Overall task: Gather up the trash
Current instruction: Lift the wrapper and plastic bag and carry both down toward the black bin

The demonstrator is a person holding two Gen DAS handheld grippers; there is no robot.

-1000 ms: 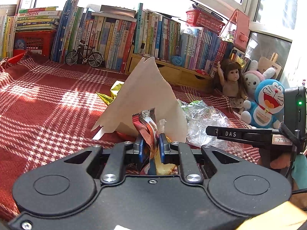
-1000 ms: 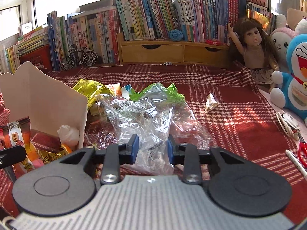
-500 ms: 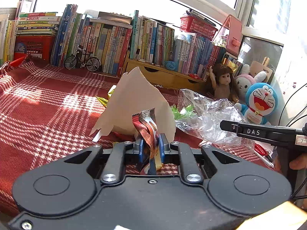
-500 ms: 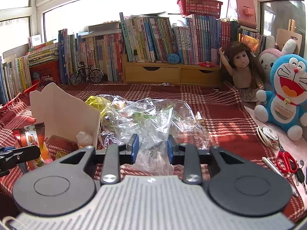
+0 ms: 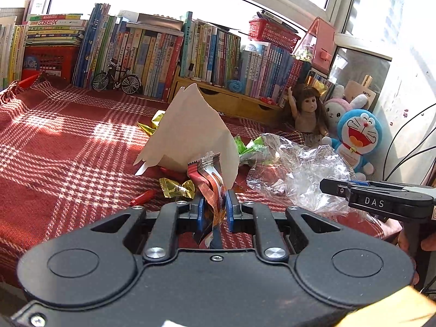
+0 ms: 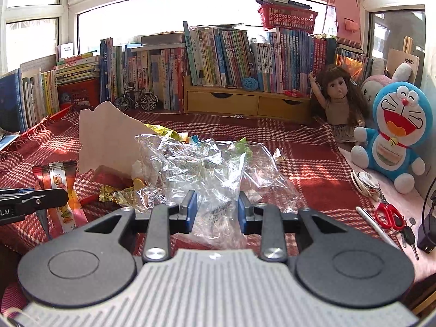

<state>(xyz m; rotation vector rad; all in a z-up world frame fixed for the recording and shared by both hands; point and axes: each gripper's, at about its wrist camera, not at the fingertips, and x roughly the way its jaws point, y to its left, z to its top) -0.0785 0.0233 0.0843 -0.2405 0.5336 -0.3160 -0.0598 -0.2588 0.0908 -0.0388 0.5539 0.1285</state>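
— Red-and-white checked cloth (image 5: 68,147) under us, books behind. What has changed?

— Both my hands have come up and back. My left gripper (image 5: 214,204), nearly closed, pinches the red-and-orange foil snack wrapper (image 5: 209,174); my right gripper (image 6: 216,209), partly closed, clamps the crumpled clear plastic bag (image 6: 201,163), now off the cloth.

— What's left?

— A gold foil candy wrapper (image 5: 177,188) at eleven o'clock of my left gripper, green scraps (image 5: 249,148) at one. I'd guess both loads go to a bin next.

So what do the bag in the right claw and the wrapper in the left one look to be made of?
Bag: thin clear plastic film, glossy; it crinkles, glints, and the cloth shows through. Wrapper: probably printed plastic or foil laminate, shiny, with a serrated sealed edge.
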